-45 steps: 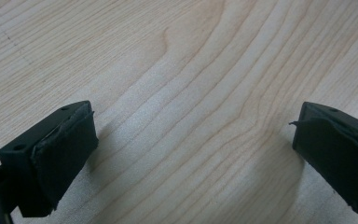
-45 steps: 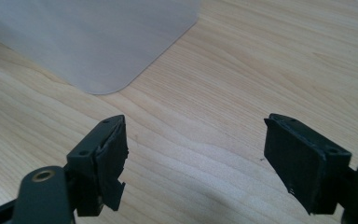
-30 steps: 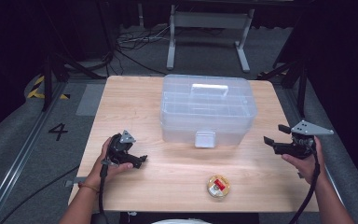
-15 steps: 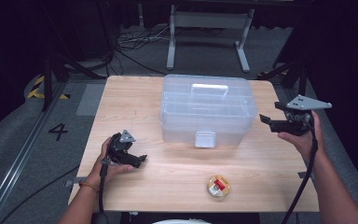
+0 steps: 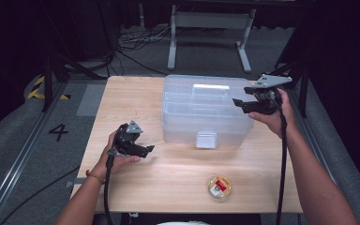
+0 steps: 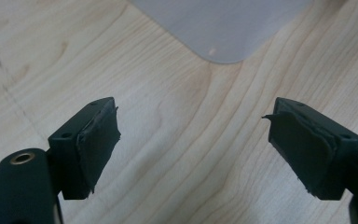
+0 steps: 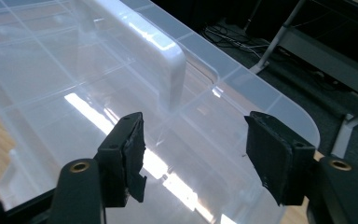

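The worktop (image 5: pixel 178 187) is pale wood with a wavy brown grain. On it the storage box (image 5: pixel 206 110) is clear, colourless plastic with a faint grid of dividers, a milky white handle on the lid and a whitish latch on its near side. Near the box's front, a small round tin (image 5: pixel 219 186) shows a cream rim and what seems a red-and-white label. Left of the box, the left tool (image 5: pixel 143 150) is black with a grey plate; at the box's right end, the right tool (image 5: pixel 242 103) is black and grey too.
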A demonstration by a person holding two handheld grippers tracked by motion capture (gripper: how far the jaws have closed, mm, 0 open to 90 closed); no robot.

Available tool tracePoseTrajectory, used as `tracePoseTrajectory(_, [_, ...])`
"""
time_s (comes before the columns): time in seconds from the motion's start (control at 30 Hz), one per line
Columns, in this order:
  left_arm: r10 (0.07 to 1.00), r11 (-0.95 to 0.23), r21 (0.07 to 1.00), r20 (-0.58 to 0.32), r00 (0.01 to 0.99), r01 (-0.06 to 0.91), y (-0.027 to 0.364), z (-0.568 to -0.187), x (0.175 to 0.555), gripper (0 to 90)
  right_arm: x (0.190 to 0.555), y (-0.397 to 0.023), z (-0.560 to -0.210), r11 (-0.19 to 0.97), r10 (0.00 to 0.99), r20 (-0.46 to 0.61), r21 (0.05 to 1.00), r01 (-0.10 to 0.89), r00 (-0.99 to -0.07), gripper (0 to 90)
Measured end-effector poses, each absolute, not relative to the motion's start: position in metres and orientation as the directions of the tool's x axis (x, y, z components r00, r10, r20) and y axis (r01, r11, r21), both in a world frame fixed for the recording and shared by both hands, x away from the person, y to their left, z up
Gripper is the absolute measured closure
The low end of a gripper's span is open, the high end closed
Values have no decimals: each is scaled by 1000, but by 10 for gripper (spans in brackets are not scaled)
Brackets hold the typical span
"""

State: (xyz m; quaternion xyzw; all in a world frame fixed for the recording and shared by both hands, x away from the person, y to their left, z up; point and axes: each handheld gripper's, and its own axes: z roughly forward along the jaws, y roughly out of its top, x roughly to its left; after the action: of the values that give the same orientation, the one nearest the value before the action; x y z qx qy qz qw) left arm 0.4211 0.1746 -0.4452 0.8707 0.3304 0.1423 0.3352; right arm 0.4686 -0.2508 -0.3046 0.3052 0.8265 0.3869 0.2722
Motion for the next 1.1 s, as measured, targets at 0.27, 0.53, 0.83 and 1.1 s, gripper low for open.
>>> tracePoseTrajectory(0.27, [647, -522, 727, -2, 763, 445, 151, -421, 438, 157, 491, -236, -300, 538, 694, -202, 783, 312, -691, 417])
tracePoseTrajectory(0.53, [623, -527, 739, 1, 782, 419, 130, -425, 451, 162, 506, -219, -305, 566, 683, -214, 760, 320, -699, 531])
tracePoseTrajectory(0.83, [610, -522, 757, 9, 793, 393, 117, -436, 459, 105, 509, -208, -307, 594, 653, -215, 740, 315, -727, 739])
tracePoseTrajectory(1.1, [611, -512, 767, 10, 791, 386, 123, -429, 452, 173, 503, -207, -309, 577, 661, -200, 752, 319, -723, 743])
